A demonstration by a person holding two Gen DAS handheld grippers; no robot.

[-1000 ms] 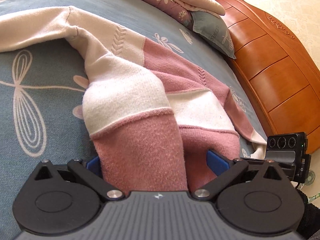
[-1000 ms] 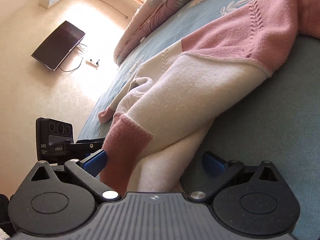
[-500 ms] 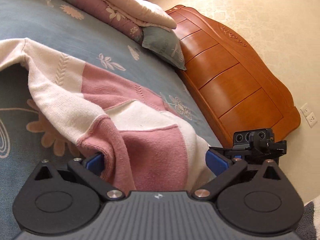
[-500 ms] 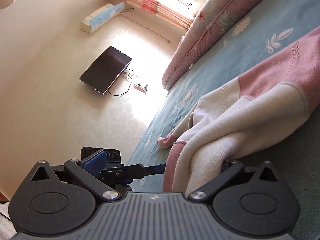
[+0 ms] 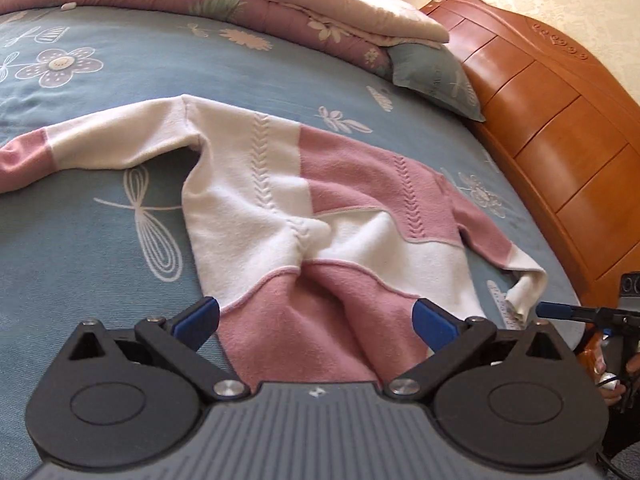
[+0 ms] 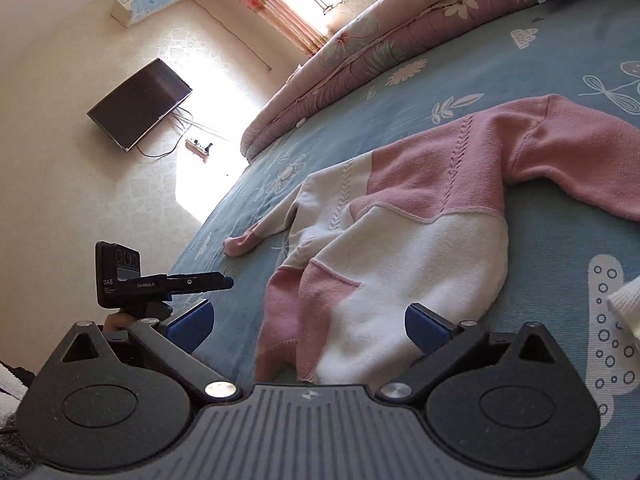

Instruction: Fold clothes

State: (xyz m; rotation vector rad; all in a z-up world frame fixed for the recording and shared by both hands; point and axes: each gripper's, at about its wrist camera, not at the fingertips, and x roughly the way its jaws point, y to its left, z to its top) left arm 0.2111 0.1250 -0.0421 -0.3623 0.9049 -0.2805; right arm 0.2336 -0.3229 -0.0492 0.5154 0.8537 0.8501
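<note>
**Sweater spread on the bed, hem lying between both open tongs**

The pink-and-cream sweater lies spread on the blue bedspread, straight ahead of both tongs; its long axis runs away from them, hem nearest, shoulders farthest, with one sleeve flung out to the left of the left tongs and the other sleeve trailing off to the right of the right tongs; the body is rumpled, with a pucker in the middle and a fold of cloth near the hem.

Both tongs stand apart, blue pads wide, clamped on nothing; the pink hem band sits between the left pair, the cream corner of the hem between the right pair, so each is about equally near its own end of the hem; the left tongs face the pink side, the right the cream.

A spread, creased garment like this would suit either a laying-out for folding or a shake-out between folds; the pictures do not settle which.
</note>
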